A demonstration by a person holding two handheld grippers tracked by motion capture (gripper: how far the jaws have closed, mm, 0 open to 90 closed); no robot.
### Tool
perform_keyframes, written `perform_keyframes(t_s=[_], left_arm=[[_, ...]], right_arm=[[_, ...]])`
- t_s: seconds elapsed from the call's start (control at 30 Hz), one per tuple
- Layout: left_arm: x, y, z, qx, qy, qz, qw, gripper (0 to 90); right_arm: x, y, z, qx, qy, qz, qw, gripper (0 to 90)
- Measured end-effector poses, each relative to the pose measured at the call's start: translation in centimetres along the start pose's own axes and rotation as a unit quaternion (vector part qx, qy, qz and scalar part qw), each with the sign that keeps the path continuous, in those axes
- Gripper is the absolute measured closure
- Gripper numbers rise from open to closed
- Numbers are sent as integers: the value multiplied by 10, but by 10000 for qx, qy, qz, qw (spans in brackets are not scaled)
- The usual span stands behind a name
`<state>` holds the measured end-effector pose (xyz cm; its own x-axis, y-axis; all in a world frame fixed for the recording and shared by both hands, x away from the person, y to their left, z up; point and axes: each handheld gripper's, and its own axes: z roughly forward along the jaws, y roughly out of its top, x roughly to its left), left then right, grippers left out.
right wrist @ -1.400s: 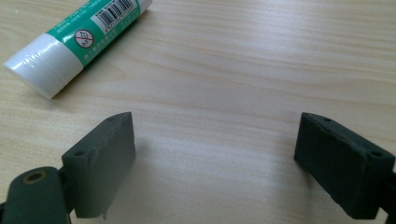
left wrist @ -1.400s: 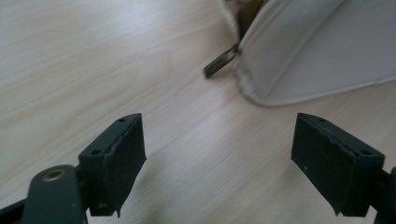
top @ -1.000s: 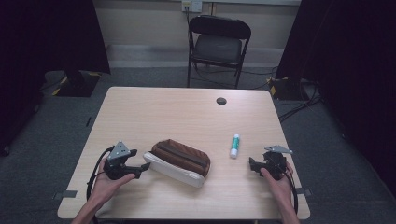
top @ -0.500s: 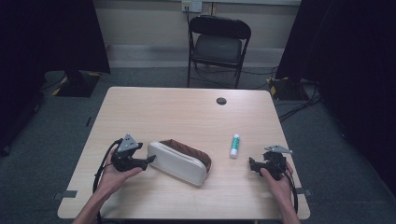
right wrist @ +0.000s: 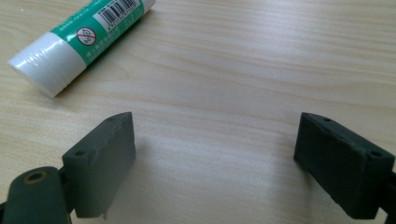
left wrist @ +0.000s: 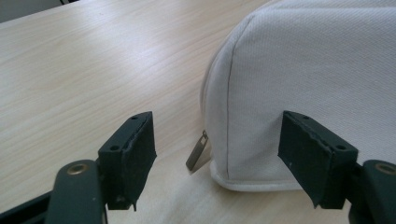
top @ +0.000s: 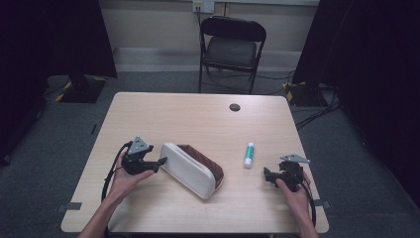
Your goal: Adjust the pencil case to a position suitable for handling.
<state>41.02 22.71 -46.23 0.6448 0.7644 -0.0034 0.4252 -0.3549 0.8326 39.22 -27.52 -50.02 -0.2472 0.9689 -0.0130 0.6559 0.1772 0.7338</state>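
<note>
Pouch [left wrist: 317, 88] of white woven fabric, rounded corner, flat metal zipper pull [left wrist: 197, 156]

The pouch [top: 190, 169] lies on the table [top: 198, 119], left of the tube [top: 249, 154].

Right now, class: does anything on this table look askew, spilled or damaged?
Nothing is spilled or visibly damaged. The pouch lies at a slant to the table edges, tipped onto its side with the white panel up, its zipper pull hanging at the corner between the left gripper jaws. The capped tube lies flat.
</note>
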Motion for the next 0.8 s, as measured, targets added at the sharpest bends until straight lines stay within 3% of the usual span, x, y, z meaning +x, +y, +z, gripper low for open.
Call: perform_keyframes(t_s=[0.07, 0.17, 0.27, 0.33, 0.43, 0.57, 0.67, 0.8], left_arm=[[3, 5, 7, 22, 42, 102, 9999, 279], [7, 10, 12, 9, 83, 57, 9999, 281], [10, 12, 17, -154, 48, -135, 9998, 283], [10, 11, 19, -139, 107, -339, 9993, 273], [10, 11, 20, -147, 87, -417, 9990, 276], [11, 13, 7, -240, 89, -346, 9991, 280], [10, 14, -1, -286, 33, -422, 9987, 300], [2, 18, -15, -444, -161, -387, 9981, 344]], right_arm=[[0, 0, 0, -4, 10, -7, 10000, 113], [0, 0, 0, -5, 10, -7, 10000, 113], [0, 0, 0, -4, 12, -6, 10000, 114], [0, 0, 0, -4, 13, -8, 10000, 114], [0, 0, 0, -6, 16, -11, 10000, 114], [1, 0, 0, -9, 16, -7, 10000, 114], [1, 0, 0, -2, 9, -10, 10000, 114], [1, 0, 0, 0, 9, 0, 10000, 114]])
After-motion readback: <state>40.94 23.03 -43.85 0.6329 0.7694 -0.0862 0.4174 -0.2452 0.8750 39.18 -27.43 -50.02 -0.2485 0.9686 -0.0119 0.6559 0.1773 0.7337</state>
